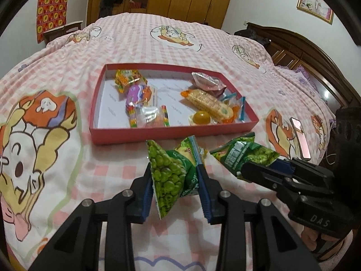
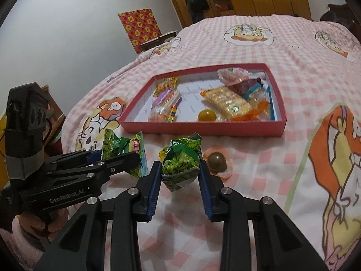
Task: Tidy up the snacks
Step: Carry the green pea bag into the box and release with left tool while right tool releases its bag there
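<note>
- The left gripper (image 1: 174,176) is clenched on a green pea snack packet (image 1: 171,171), its blue pads pressing both sides, so the packet hangs clear of the bedspread (image 1: 101,43), seemingly ready to be carried to the box
- The right gripper (image 2: 180,174) is likewise clamped on a second green pea packet (image 2: 180,167), crumpled between its pads; in the left wrist view the same packet (image 1: 243,155) juts out ahead of that gripper (image 1: 259,167)
- Writing legible on the tools: "GenRobot.AI" on the left gripper body in the right wrist view, and "DAS" on the right one in the left wrist view; the packet print is too small to read
- Just beside the right gripper's far pad, a brown jelly cup (image 2: 216,160) lies on the bedspread, still outside the box and probably a later pick
- Beyond both packets, the red shallow box (image 1: 158,135) sits near the middle of the bed, its near edge facing the grippers
- Inside it, candy bags and rainbow strips crowd the left side; a wafer pack (image 1: 209,103), a yellow jelly cup (image 1: 200,116) and a pink pouch fill the right
- The bare strip down the box's middle looks like the likeliest spot for the pea packets
</note>
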Demonstrator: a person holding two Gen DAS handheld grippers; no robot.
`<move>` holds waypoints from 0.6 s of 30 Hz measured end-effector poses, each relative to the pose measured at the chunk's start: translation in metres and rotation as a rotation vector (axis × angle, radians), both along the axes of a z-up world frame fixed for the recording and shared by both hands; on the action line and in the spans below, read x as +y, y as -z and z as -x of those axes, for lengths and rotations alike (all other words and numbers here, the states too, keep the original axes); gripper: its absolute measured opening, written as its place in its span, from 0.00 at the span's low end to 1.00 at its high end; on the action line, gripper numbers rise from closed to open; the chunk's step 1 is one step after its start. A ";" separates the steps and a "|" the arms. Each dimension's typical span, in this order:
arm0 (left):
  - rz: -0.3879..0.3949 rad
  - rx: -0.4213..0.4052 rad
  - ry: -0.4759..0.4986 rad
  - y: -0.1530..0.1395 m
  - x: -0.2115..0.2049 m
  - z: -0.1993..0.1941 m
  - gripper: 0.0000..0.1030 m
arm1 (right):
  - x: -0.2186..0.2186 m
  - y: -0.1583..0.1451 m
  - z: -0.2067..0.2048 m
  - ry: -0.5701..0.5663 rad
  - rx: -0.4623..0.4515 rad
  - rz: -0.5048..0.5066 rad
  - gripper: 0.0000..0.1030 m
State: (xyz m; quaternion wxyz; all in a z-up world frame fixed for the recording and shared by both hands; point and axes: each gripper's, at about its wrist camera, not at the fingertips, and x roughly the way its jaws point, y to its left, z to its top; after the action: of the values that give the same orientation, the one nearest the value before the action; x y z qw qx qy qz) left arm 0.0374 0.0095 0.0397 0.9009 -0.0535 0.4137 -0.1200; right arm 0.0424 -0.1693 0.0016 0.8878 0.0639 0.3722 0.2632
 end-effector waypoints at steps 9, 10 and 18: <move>-0.025 -0.046 -0.010 -0.019 0.000 -0.020 0.36 | 0.003 -0.020 -0.012 -0.022 -0.035 0.035 0.32; -0.028 -0.051 -0.011 -0.022 0.001 -0.024 0.36 | 0.002 -0.022 -0.015 -0.022 -0.036 0.037 0.32; -0.056 -0.085 -0.024 -0.035 -0.004 -0.047 0.36 | 0.000 -0.035 -0.038 -0.011 -0.037 0.046 0.32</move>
State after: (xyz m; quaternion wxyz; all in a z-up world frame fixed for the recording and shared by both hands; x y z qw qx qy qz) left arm 0.0839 0.0056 0.0745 0.9202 -0.0281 0.3776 -0.0996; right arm 0.0801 -0.1696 0.0363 0.8942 0.0364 0.3621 0.2605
